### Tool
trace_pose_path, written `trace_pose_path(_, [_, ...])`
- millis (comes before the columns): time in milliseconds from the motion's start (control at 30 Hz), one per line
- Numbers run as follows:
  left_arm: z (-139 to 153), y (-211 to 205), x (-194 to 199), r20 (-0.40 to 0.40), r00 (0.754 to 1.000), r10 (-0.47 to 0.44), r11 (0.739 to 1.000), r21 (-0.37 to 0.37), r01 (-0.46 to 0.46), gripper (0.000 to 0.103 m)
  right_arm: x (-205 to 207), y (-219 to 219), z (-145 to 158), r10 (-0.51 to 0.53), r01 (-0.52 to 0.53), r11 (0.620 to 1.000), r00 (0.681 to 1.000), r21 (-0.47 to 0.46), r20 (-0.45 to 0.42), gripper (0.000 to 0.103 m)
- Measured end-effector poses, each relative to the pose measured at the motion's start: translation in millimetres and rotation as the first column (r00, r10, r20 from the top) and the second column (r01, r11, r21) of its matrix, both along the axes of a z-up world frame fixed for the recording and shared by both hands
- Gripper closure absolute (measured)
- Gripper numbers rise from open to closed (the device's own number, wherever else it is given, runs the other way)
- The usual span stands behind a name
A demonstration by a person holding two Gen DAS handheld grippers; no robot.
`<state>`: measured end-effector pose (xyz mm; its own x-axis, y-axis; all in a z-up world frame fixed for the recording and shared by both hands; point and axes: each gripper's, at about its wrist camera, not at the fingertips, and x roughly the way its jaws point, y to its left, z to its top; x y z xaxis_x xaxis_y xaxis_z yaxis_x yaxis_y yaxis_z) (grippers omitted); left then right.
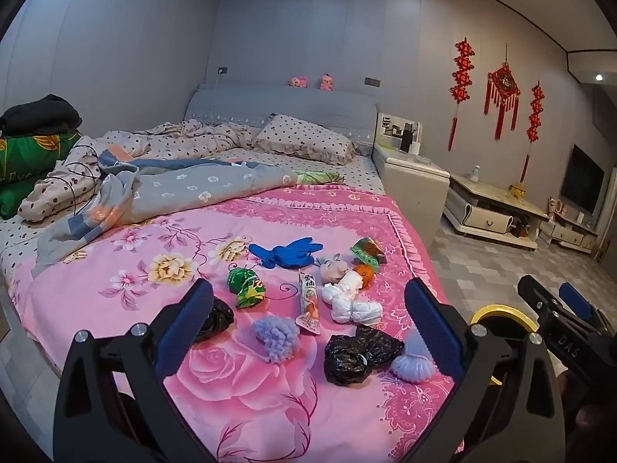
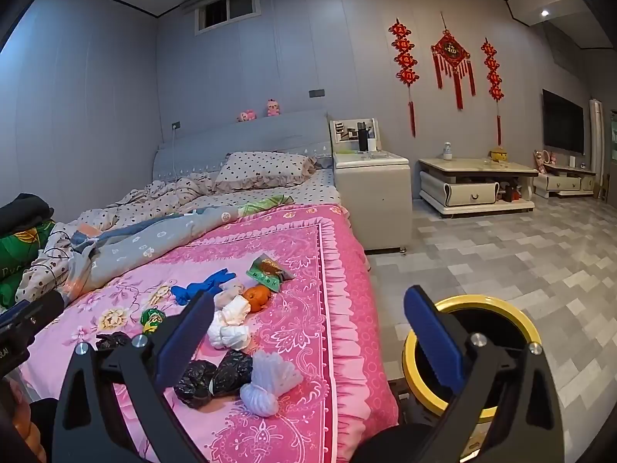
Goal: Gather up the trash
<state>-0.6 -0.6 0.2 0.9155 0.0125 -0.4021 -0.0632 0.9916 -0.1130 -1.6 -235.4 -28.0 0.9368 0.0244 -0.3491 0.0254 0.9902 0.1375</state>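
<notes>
Lots of trash sits on the pink bedspread (image 1: 127, 301), near its foot. Long snack wrapper (image 1: 309, 303) lies flat, pointing up twd the pillow (image 1: 304, 139). Black bag (image 1: 360, 353) & blue glove (image 1: 287, 251) lie nearby. Yellow-rim bin (image 2: 466, 351) stands on tiled floor beside bed. Left gripper (image 1: 308, 324) & right gripper (image 2: 308, 328): both wide open, holding nothing.

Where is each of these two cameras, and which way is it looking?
Left wrist: on the left gripper, looking down across the pink bedspread at the litter; its open fingers and the right gripper show.
Right wrist: on the right gripper, over the bed's edge and the yellow-rimmed bin; its open fingers show.
Shared: black bag, orange.
</notes>
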Motion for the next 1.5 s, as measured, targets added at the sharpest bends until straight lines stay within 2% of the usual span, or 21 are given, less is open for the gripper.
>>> trace_pose_path(333, [1.2, 0.3, -2.2, 0.005, 1.0, -0.01, 1.0, -0.022, 0.01, 0.008, 0.5, 0.8, 0.3, 0.002, -0.002, 1.0, 1.0, -0.003, -0.001, 0.008])
trace_pose_path(1500, [1.7, 1.4, -0.9, 0.001, 1.0, -0.008, 1.0, -0.028, 0.008, 0.008, 1.3, 2.8, -4.8, 0.01, -0.011, 1.0, 1.0, -0.004, -0.017, 0.008])
